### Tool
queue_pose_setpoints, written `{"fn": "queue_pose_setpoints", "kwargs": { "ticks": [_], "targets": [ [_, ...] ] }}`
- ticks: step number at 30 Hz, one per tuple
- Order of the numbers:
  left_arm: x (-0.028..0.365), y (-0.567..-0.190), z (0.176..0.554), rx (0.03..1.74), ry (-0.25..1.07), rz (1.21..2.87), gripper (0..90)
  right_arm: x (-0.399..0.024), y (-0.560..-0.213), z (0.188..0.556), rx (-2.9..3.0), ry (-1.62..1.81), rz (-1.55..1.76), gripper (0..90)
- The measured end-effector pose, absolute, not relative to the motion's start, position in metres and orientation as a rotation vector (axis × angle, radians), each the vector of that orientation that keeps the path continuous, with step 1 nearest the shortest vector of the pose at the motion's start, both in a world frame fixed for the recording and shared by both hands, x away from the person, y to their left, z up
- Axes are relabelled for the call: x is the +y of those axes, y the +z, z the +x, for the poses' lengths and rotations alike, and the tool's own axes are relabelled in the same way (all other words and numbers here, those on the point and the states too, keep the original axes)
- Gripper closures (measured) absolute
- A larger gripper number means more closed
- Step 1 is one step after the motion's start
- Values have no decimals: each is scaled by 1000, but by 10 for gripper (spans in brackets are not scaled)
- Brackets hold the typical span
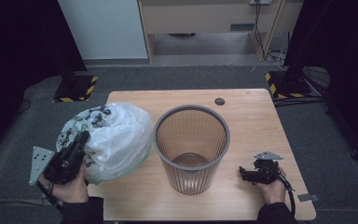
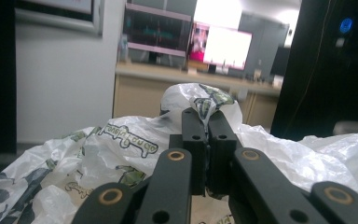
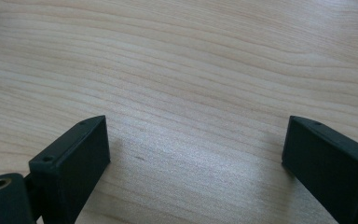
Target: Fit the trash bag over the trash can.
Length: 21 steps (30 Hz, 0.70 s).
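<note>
A white plastic bag (image 1: pixel 116 135) with dark printed figures lies puffed up on the left part of the wooden table (image 1: pixel 256 121). In the left gripper view the bag (image 2: pixel 121 140) spreads out below, and my left gripper (image 2: pixel 208 116) is shut on a raised fold of it. From above, the left gripper (image 1: pixel 83 137) sits at the bag's near left side, held in a hand. A grey ribbed waste basket (image 1: pixel 191 144) stands upright and empty at the table's middle. My right gripper (image 1: pixel 242 173) rests near the front right edge; its jaws (image 3: pixel 196 144) stand wide open over bare wood.
A small dark round plug (image 1: pixel 219 101) sits in the table top near its far edge. Two stand bases with yellow-black stripes (image 1: pixel 77 87) (image 1: pixel 286 85) flank the table on the grey floor. A wooden cabinet (image 1: pixel 205 18) stands behind.
</note>
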<state>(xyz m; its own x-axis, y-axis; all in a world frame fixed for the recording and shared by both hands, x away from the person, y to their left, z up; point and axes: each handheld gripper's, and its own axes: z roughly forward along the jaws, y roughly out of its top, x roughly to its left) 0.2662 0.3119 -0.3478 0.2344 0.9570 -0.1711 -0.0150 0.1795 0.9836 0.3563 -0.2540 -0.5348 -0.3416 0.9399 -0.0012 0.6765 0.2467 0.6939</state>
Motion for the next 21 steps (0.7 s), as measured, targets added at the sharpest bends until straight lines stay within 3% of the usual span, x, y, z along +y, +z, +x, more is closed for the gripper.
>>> {"fn": "queue_pose_setpoints", "kwargs": {
  "ticks": [12,21],
  "targets": [
    [309,-293,261,981,973,1006,877,-254,-535,356,2105,850,1470,67],
    [281,-265,255,881,962,985,876,-253,-537,356,2093,855,1471,46]
  ]
}}
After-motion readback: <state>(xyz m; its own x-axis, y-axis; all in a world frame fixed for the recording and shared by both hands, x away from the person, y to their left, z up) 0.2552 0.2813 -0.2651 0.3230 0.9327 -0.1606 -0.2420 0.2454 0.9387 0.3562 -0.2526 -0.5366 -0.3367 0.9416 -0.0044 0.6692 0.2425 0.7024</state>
